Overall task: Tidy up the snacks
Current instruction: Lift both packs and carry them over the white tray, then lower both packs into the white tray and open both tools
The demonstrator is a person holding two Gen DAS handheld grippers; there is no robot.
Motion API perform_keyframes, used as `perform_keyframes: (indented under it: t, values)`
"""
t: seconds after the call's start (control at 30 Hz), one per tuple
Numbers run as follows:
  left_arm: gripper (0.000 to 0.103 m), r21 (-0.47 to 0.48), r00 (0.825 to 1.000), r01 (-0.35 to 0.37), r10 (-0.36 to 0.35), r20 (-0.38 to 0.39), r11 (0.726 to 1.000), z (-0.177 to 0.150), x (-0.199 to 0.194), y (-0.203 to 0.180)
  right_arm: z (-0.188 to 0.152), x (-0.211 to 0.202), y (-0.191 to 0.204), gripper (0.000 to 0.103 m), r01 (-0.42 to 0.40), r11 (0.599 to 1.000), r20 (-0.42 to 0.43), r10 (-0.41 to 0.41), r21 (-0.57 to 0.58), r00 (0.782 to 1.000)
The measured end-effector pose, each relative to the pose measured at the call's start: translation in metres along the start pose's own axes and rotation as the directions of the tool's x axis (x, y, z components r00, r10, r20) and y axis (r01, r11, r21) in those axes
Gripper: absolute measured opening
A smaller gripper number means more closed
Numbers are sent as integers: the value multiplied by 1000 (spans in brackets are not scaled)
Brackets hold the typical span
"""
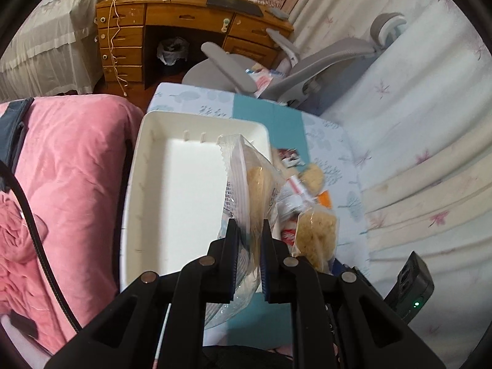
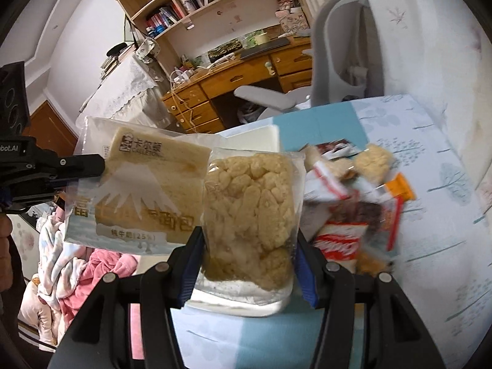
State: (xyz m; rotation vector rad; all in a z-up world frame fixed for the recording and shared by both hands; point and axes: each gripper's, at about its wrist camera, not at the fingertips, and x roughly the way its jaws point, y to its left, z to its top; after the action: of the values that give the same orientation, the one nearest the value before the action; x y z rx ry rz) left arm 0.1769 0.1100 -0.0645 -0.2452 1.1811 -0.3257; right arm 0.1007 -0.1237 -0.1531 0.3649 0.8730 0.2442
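Observation:
My left gripper (image 1: 249, 229) is shut on a clear bread packet (image 1: 256, 181), held edge-on over the right side of the empty white tray (image 1: 184, 190). In the right wrist view the same bread packet (image 2: 144, 184), printed with a mountain, hangs from the left gripper (image 2: 101, 164) at the left. My right gripper (image 2: 250, 243) is shut on a clear packet of puffed rice cake (image 2: 249, 212), held above the table; it also shows in the left wrist view (image 1: 316, 240). A pile of snack packets (image 2: 353, 200) lies on the table to the right.
The table (image 1: 326, 141) has a light blue leaf-print cloth. A pink blanket (image 1: 67, 184) lies left of the tray. A grey office chair (image 1: 276, 70) and a wooden desk (image 1: 172, 30) stand beyond. A floral curtain (image 1: 415, 123) hangs at the right.

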Motion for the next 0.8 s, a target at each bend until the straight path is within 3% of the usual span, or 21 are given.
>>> perform_keyframes:
  t: [0.27,0.3,0.37,0.43,0.47,0.5,0.8]
  values:
    - [11,17,995,-66,67,-71,998,-2,29,31,-19,29,29,55,-40,999,-5,40,25,999]
    - [15,18,995,-58,60,-84,998,-2,33,34,-20,31,32,56,-44,999,-8,44,26,999]
    - [25,32,995,-58,60,-81,998,-3,34,35,-23,33,37,57,-36,999,-12,36,32,999]
    - [42,61,997,-52,55,-55,997,-4,32,33,-25,33,40,65,-32,999,-8,33,39,999]
    - [59,69,997,-51,55,-50,996,-3,31,31,-25,30,40,71,-31,998,0,31,45,1000]
    - [69,74,998,-51,54,-42,996,-3,30,30,-25,28,40,74,-29,998,8,28,49,1000]
    - [70,121,998,-47,53,-43,992,-16,27,16,-29,5,33,77,37,997,31,-39,62,999]
